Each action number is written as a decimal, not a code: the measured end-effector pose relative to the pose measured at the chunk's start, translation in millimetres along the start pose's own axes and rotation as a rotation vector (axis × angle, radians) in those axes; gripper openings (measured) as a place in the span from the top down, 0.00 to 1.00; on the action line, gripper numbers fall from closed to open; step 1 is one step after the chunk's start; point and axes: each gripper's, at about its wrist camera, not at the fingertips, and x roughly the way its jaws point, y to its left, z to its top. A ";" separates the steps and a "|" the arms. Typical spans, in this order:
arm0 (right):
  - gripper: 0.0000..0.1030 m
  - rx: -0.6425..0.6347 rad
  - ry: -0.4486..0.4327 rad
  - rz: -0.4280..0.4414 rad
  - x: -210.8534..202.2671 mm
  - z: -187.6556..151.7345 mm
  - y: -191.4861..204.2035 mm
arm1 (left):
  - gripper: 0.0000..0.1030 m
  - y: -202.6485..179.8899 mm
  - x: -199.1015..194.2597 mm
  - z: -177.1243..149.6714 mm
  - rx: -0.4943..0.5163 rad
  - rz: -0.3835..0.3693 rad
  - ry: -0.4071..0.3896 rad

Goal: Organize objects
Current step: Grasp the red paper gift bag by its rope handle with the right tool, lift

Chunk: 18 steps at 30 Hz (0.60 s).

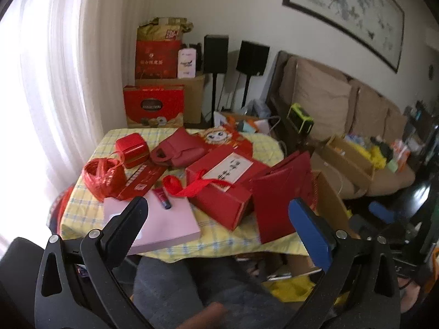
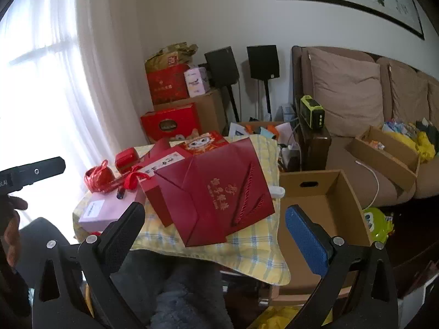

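Note:
A small table with a yellow checked cloth [image 1: 82,208] holds red gift items: a ribbon roll [image 1: 103,175], a small red tin [image 1: 132,148], a red handbag [image 1: 178,149], a long red box with ribbon [image 1: 222,186], a flat red paper bag [image 1: 282,203] [image 2: 219,194], and a pink box [image 1: 164,224] with a small tube [image 1: 163,198] on it. My left gripper [image 1: 219,219] is open and empty, held above the table's near edge. My right gripper [image 2: 216,224] is open and empty, in front of the red paper bag.
An open cardboard box [image 2: 323,192] stands right of the table. A brown sofa [image 2: 356,96] with boxes and clutter is at the right. Stacked red gift boxes [image 1: 153,104] and two black speakers [image 1: 233,54] stand behind. A curtained window is at the left.

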 end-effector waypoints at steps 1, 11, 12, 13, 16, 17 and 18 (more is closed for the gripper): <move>0.00 0.003 -0.001 0.001 -0.1 0.0 -0.9 | 0.01 -1.7 -0.9 -0.7 0.008 -0.009 -0.010; 0.00 0.041 -0.049 0.012 24.9 -15.6 -18.0 | 0.01 -14.6 1.3 -2.4 0.005 -0.142 -0.029; 0.00 0.037 -0.047 0.002 31.4 -17.5 -19.0 | 0.01 -18.6 5.7 -0.4 0.010 -0.162 -0.028; 0.00 0.032 -0.044 -0.007 38.5 -19.6 -20.7 | 0.01 -21.1 9.8 1.4 0.014 -0.171 -0.024; 0.00 0.042 -0.023 -0.042 61.9 -19.2 -26.6 | 0.01 -31.2 29.7 8.5 0.007 -0.158 0.024; 0.00 0.045 -0.034 -0.044 68.0 -18.2 -29.1 | 0.01 -33.8 35.8 9.1 -0.003 -0.169 0.038; 0.00 0.045 -0.048 -0.057 73.7 -18.0 -32.4 | 0.00 -36.2 41.2 8.7 -0.014 -0.181 0.050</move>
